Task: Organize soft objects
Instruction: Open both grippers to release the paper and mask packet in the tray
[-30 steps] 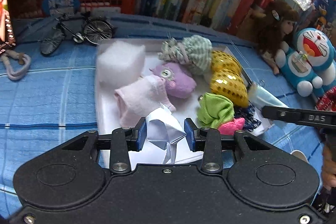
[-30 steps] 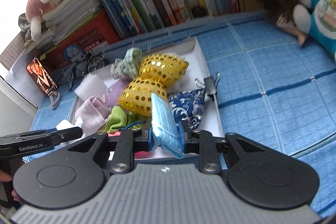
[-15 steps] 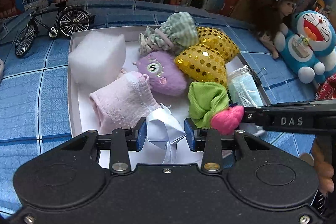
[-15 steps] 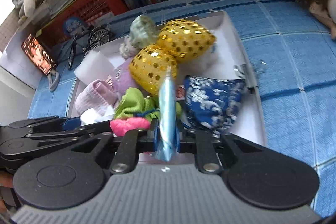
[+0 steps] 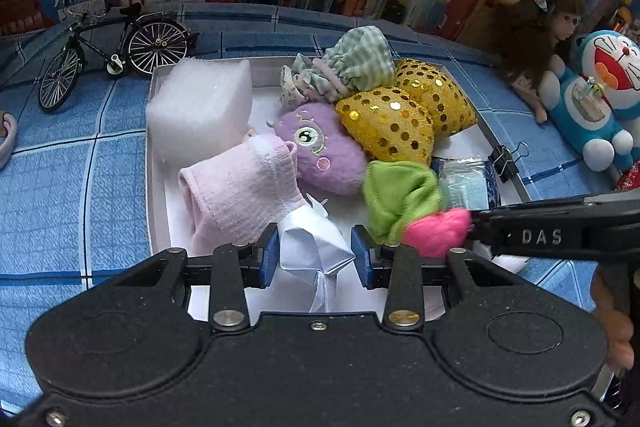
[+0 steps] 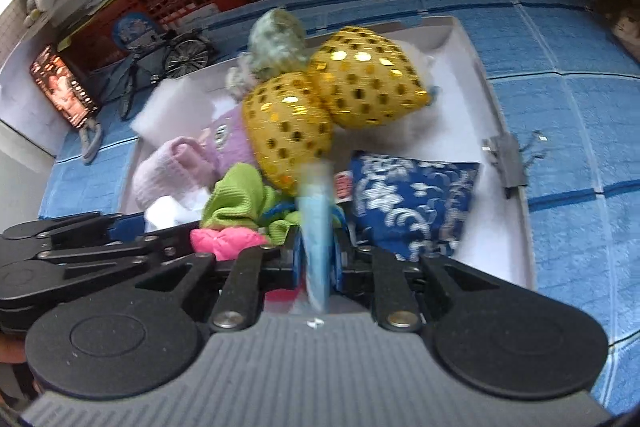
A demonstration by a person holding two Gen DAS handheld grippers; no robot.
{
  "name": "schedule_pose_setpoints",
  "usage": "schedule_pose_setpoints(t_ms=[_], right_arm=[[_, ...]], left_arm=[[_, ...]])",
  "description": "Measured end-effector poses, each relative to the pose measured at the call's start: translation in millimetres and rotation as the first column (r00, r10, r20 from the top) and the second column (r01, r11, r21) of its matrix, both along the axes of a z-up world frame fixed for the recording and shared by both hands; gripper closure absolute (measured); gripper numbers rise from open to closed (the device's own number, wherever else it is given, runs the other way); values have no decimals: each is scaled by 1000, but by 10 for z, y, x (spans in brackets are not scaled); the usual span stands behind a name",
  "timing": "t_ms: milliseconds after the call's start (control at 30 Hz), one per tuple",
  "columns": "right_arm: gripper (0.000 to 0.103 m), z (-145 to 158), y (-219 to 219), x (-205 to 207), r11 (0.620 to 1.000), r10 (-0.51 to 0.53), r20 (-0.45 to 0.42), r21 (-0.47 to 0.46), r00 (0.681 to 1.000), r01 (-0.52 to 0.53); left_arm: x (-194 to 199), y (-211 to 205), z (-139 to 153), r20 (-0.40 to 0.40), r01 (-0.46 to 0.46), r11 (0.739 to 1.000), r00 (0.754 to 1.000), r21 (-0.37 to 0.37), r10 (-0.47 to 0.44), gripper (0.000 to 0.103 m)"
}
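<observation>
Because the soft things are being gathered in one place, the white tray [image 5: 158, 163] already holds a foam block [image 5: 200, 111], sequined cushions [image 5: 394, 125] and a pink sock [image 5: 240, 191]. Over its near end, the left gripper [image 5: 315, 254] pinches crumpled white tissue [image 5: 316, 247], while the right gripper [image 6: 316, 254] is clamped tight on a blue face mask [image 6: 316, 223], both apparently poised for dropping in.
</observation>
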State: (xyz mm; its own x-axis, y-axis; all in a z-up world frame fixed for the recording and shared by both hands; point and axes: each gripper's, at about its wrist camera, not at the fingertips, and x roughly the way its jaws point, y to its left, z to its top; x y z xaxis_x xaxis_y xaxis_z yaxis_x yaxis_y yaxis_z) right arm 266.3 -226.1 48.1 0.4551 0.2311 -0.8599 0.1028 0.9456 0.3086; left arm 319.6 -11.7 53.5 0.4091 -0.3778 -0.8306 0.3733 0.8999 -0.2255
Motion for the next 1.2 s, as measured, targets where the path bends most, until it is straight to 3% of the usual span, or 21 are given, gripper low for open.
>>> schedule_pose_setpoints(t_ms=[333, 467, 500, 567, 900, 1200], right_arm=[[80, -16, -178, 0, 997, -65, -2, -35, 998, 65], [72, 19, -110, -10, 998, -31, 13, -60, 999, 32], [62, 33, -88, -18, 997, -23, 20, -70, 1000, 24], [56, 63, -53, -34, 997, -7, 34, -77, 999, 10], [39, 215, -3, -127, 999, 14, 116, -48, 993, -9], [23, 443, 2, -363, 998, 24, 272, -57, 962, -9]], left_arm=[[26, 4, -27, 11, -19, 1000, 1000, -2, 19, 67], [19, -4, -2, 23, -24, 1000, 999, 11, 23, 66], [13, -8, 4, 27, -23, 1000, 999, 15, 23, 63], [0, -8, 16, 32, -24, 1000, 999, 16, 23, 59], [-89, 20, 172, 86, -51, 998, 995, 22, 49, 36], [-339, 132, 472, 191, -93, 996, 977, -5, 93, 22]])
